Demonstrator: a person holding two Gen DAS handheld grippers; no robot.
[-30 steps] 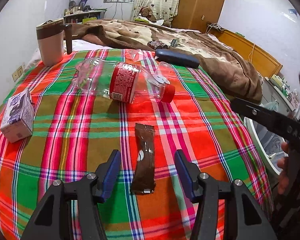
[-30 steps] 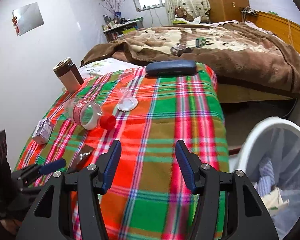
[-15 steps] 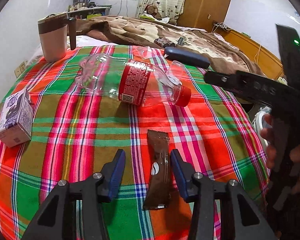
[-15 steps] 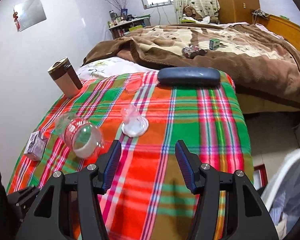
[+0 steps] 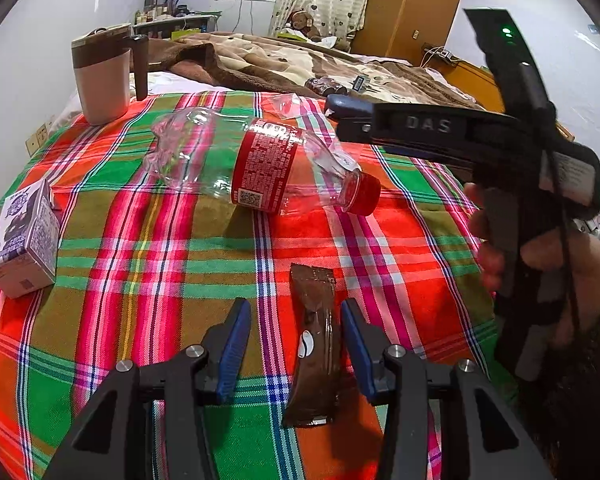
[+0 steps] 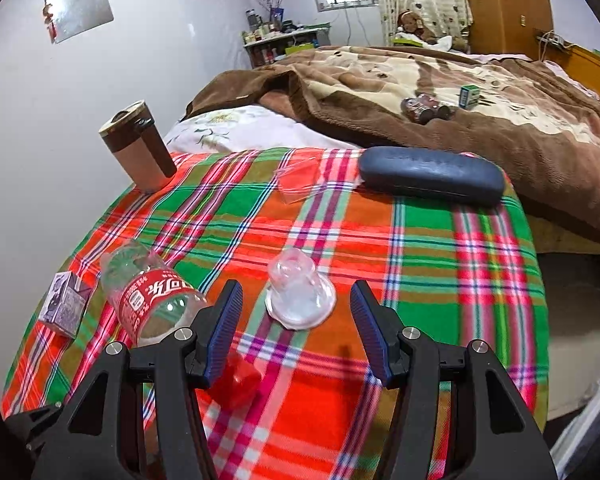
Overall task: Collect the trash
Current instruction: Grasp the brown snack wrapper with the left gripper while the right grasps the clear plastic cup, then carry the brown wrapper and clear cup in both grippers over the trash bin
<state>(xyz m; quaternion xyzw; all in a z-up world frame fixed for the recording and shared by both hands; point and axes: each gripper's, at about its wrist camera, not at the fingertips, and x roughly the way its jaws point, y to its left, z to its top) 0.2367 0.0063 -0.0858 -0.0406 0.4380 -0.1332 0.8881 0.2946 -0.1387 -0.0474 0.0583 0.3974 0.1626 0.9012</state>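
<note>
The left gripper [image 5: 296, 330] stands unclenched astride the brown wrapper [image 5: 313, 344] lying flat on the plaid cloth [image 5: 140, 240], its pads not pressing it. Beyond, the right gripper [image 6: 296, 320] hangs spread wide, empty, over a crumpled clear cup [image 6: 300, 294], the plastic bottle [image 6: 152, 296] just left.

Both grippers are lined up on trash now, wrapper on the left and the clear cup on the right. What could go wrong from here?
1. The brown wrapper lies flat on the plaid cloth; the left gripper may pinch cloth instead.
2. The clear plastic cup is flimsy and could crush or slip from the open right gripper.
3. The bottle sits against its left finger and may get knocked.
</note>
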